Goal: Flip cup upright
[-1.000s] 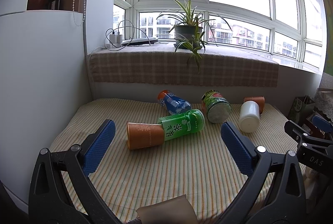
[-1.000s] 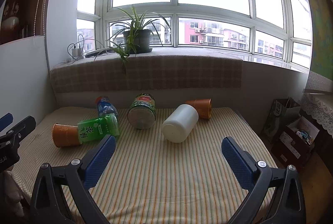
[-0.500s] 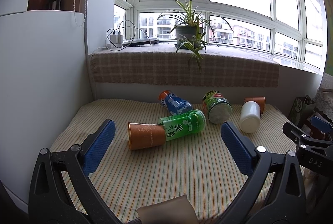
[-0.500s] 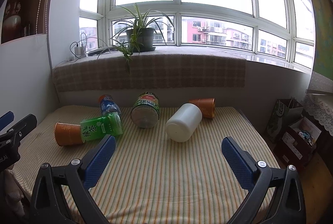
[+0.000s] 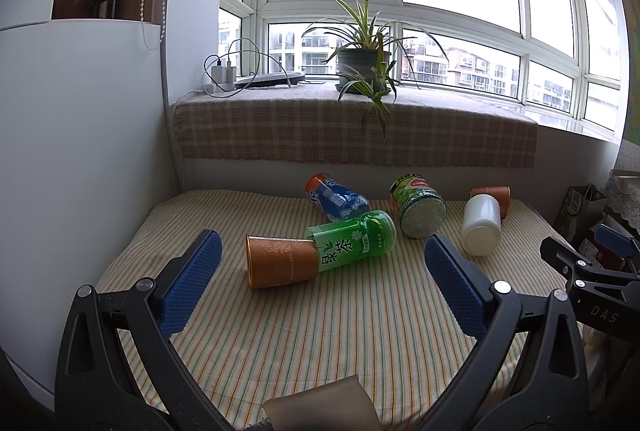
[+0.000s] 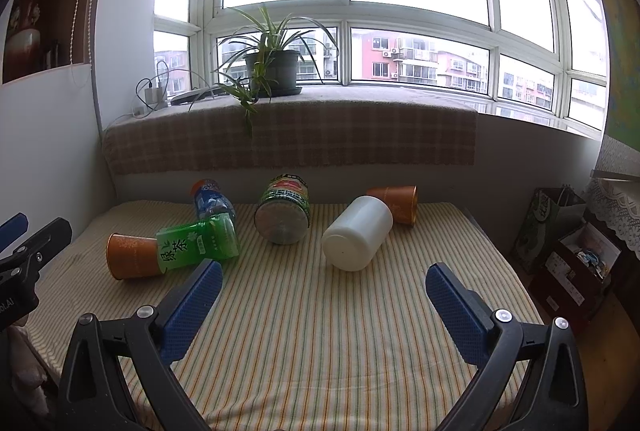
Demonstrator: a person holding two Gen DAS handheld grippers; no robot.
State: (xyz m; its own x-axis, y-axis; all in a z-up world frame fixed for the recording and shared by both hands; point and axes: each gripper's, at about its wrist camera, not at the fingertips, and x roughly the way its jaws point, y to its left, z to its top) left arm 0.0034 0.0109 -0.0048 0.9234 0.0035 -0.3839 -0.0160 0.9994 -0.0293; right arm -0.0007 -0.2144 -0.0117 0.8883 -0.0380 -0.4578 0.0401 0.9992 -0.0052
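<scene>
On striped cloth (image 5: 320, 331), orange cup (image 5: 280, 262) sideways, tongs (image 5: 320, 271) spread

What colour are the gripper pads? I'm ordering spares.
Blue, textured pads on black frames; clearest in the right wrist view.

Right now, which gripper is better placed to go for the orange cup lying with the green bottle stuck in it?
Probably the left gripper. It is open and the orange cup lies almost centred ahead of it. From the right gripper, also open, that cup sits far off to the left.
</scene>
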